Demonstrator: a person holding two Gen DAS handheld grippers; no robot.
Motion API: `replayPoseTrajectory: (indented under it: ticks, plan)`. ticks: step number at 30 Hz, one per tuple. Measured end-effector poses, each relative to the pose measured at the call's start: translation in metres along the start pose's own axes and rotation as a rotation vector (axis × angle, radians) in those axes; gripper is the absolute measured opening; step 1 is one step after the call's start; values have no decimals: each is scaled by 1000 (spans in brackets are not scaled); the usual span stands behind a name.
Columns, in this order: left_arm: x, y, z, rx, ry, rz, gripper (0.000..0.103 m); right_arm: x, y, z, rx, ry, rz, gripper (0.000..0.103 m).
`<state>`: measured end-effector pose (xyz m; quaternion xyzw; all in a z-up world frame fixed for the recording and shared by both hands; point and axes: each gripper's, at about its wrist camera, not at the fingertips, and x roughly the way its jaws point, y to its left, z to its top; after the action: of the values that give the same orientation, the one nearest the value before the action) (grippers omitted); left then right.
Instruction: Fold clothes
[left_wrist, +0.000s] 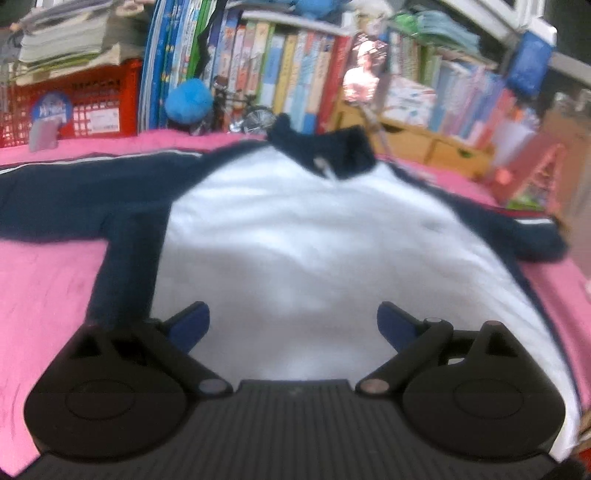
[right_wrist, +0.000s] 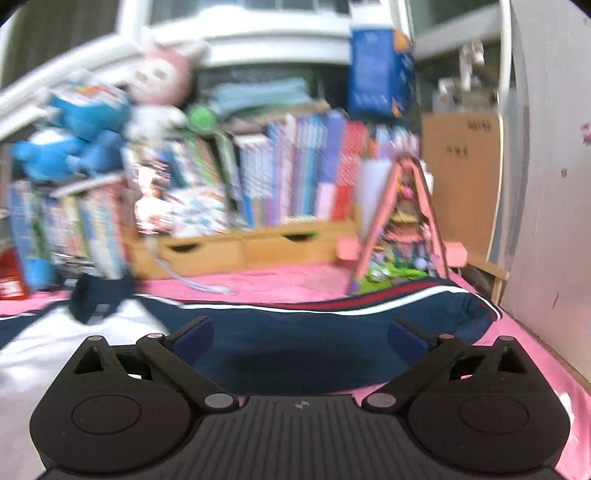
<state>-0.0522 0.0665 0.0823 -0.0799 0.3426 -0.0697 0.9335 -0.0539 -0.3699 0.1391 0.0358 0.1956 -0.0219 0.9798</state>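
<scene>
A white jacket with navy sleeves and collar (left_wrist: 295, 236) lies spread flat on a pink cover (left_wrist: 44, 288). Its left sleeve (left_wrist: 74, 184) stretches out to the left, and its collar (left_wrist: 325, 151) points toward the bookshelf. My left gripper (left_wrist: 293, 325) hovers open over the white body near the hem, nothing between its fingers. In the right wrist view the jacket's navy right sleeve (right_wrist: 314, 332), edged with red and white stripes, lies across the pink cover (right_wrist: 258, 284). My right gripper (right_wrist: 301, 341) is open just above that sleeve.
Behind the bed stand packed bookshelves (left_wrist: 295, 74), a red crate (left_wrist: 74, 103) at the left, wooden drawers (right_wrist: 240, 247), plush toys (right_wrist: 92, 122) and a pink toy frame (right_wrist: 399, 221). A cardboard box (right_wrist: 461, 177) and a white wall (right_wrist: 546, 184) close the right side.
</scene>
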Motion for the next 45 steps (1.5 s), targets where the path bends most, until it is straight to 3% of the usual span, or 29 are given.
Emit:
replayPoseTrajectory:
  ticks: [4,8,13,15,20,27,45]
  plan:
    - [-61,-23,-36,-13,-49,-14,103,-73,37,-37,-27,-26,99,103]
    - [-113,-45,-86,-106,-65,-37,103,-153,84,-99,-36,-67,197,103]
    - [-130,-59,-117,-144,-32,-42,103,-216,124,-156,21,-76,233,103]
    - [-129,-62,-117,-124,-27,-25,103,-216,136,-167,51,-27,249,103]
    - [-122,-64,-116,-85,-16,10,103,-207,159,-181,-42,70,218,103]
    - [-120,-76,-130,-11,5,74,103,-204,150,-188,16,111,189,103]
    - [-118,-78,-137,46,44,94,103,-193,161,-196,-34,167,191,103]
